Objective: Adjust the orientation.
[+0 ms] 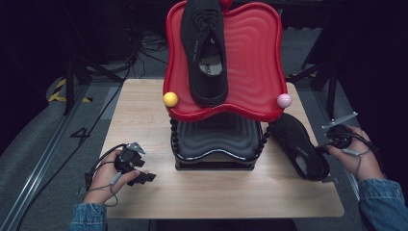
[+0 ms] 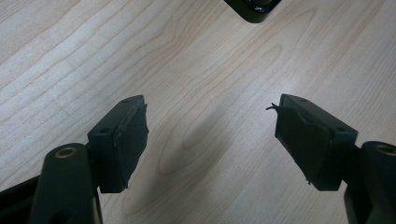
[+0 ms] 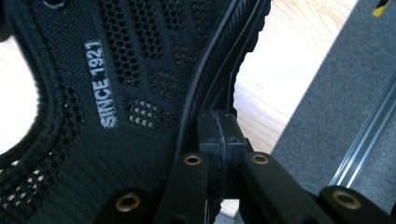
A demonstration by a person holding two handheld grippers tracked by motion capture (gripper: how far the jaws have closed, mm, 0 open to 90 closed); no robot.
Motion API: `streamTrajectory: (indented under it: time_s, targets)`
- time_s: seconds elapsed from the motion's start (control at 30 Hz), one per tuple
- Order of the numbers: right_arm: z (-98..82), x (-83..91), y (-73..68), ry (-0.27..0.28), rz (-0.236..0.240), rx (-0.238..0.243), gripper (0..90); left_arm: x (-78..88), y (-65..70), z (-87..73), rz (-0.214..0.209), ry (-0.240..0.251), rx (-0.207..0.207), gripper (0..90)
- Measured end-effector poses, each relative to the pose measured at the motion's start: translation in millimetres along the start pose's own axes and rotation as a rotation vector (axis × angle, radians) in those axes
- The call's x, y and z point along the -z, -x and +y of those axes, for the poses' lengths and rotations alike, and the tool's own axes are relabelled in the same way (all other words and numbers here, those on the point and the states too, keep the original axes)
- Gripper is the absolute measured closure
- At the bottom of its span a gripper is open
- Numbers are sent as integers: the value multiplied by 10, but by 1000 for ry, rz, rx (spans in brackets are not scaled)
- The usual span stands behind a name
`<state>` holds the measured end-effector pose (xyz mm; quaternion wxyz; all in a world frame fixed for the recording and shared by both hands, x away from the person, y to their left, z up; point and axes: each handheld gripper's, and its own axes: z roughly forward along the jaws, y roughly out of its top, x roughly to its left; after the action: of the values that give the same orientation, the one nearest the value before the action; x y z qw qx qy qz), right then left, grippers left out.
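Surroundings: dark room, grey floor, cables behind a light wooden desk (image 1: 144, 110).
Rack: red glossy moulded tray (image 1: 255, 62) stacked above a black ribbed tray (image 1: 216, 139), standing between the two grippers at mid-desk.
Stored item: black knit lace-up shoe (image 1: 204, 53) lying on the red tray, well beyond both grippers.
Work item: second black knit shoe (image 1: 300, 147), printed "SINCE 1921" (image 3: 100, 84), lying on the desk directly ahead of the right gripper, beside the rack.
Right gripper (image 3: 219, 130): jaws pressed together at the shoe's ribbed sole edge; whether sole or fabric is pinched between them cannot be told.
Left gripper (image 2: 210, 135): jaws spread wide, nothing between them, bare desk beneath, rack corner ahead.
Step in hand: judged to be taking the second shoe toward the rack.
Method: confirm a firm pinch on the rim before lifting; raise the shoe level; clear the pink ball (image 1: 284, 100) at the tray corner; set it down beside its mate.
Risk: a thin edge grip may let the shoe swing or slip.
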<state>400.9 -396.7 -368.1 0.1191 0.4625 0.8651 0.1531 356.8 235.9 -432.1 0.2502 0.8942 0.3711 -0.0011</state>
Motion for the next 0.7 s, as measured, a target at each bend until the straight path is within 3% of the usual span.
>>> streamTrajectory:
  time_s: [0.17, 0.37, 0.47, 0.7]
  targets:
    - [59, 185, 106, 52, -41, -16, 900, -2, 6, 5, -5, -1, 9, 261]
    - [142, 402, 36, 64, -67, 26, 900, -29, -23, -8, -8, 6, 1, 261]
    - [142, 466, -27, 58, -55, 38, 900, -18, -20, -9, -12, 5, 3, 261]
    - [95, 484, -169, 2, 4, 67, 743, -15, -8, 10, -8, 6, -8, 261]
